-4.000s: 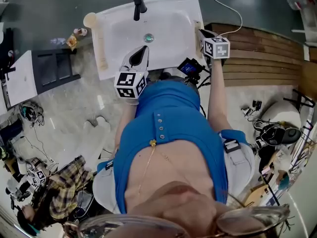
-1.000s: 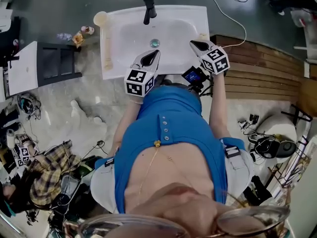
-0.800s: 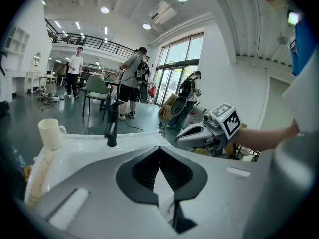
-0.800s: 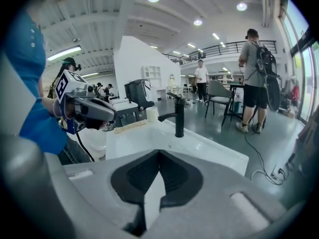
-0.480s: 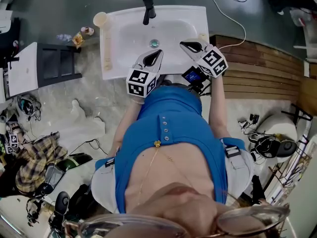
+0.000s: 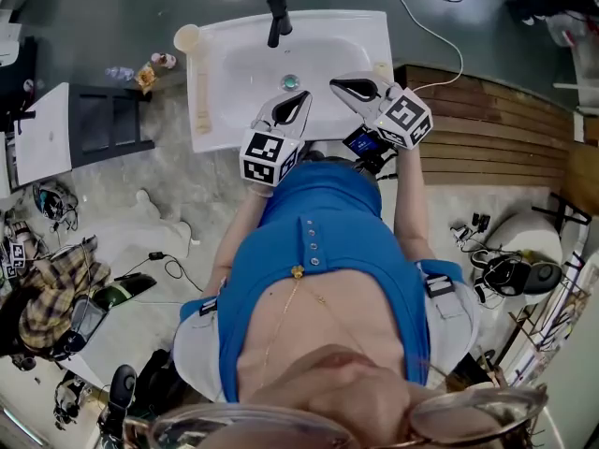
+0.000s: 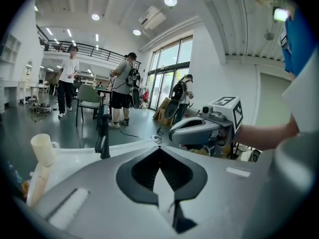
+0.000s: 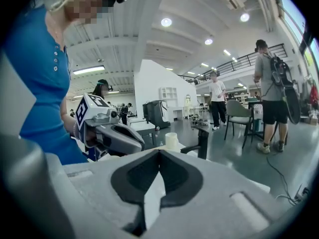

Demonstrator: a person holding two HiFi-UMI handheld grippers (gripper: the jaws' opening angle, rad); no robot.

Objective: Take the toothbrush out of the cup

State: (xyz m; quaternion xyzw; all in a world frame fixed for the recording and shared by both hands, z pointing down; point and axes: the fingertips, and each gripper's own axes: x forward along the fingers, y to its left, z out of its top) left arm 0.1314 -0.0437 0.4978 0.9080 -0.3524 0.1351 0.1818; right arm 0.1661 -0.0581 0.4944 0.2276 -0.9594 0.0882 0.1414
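Observation:
A cream cup [image 6: 187, 37] stands at the back left corner of the white sink [image 6: 365, 36]; nothing sticks out of it in the left gripper view [image 7: 42, 148] or the right gripper view [image 8: 171, 141]. A long cream stick [image 6: 201, 92], possibly the toothbrush, lies along the sink's left rim. My left gripper [image 6: 301, 96] hangs shut and empty over the sink's front edge. My right gripper [image 6: 337, 86] is shut and empty over the basin's right half, pointing left. Each gripper sees the other: the right gripper [image 7: 199, 131] and the left gripper [image 8: 107, 133].
A black faucet [image 6: 276, 19] stands at the sink's back, and the drain [image 6: 290, 81] lies just ahead of the jaws. A small cream object [image 6: 382, 69] sits on the sink's right rim. Wooden steps [image 6: 487, 110] lie to the right. People stand in the hall beyond.
My right gripper has risen and swung left, from the sink's right rim to above the basin. The left gripper has lifted slightly. Both stay shut.

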